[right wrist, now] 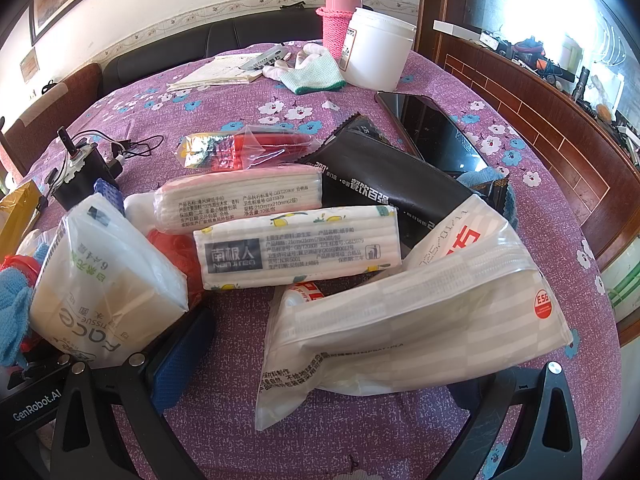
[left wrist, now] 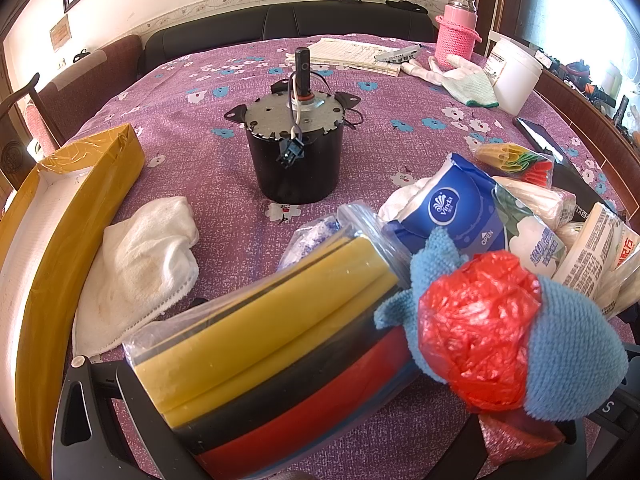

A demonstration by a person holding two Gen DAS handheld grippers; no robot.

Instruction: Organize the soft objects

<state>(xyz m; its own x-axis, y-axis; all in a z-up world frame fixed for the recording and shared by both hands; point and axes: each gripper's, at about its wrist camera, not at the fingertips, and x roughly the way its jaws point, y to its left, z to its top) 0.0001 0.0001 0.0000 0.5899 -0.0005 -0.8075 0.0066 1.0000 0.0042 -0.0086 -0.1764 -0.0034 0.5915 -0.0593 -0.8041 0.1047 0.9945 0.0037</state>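
Now | my left gripper (left wrist: 320,420) jaws spread around tubing bag (left wrist: 256,344) | right gripper (right wrist: 320,400) jaws spread around tissue pack (right wrist: 420,328) on counter (right wrist: 224,336)

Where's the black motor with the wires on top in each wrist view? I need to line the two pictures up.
Left wrist: the black motor stands upright at centre, on the purple cloth beyond the white towel.
Right wrist: the black motor sits small at the far left edge, behind the tissue packs.
Shared landmark: the pink bottle at the table's far side, beside the white tub.
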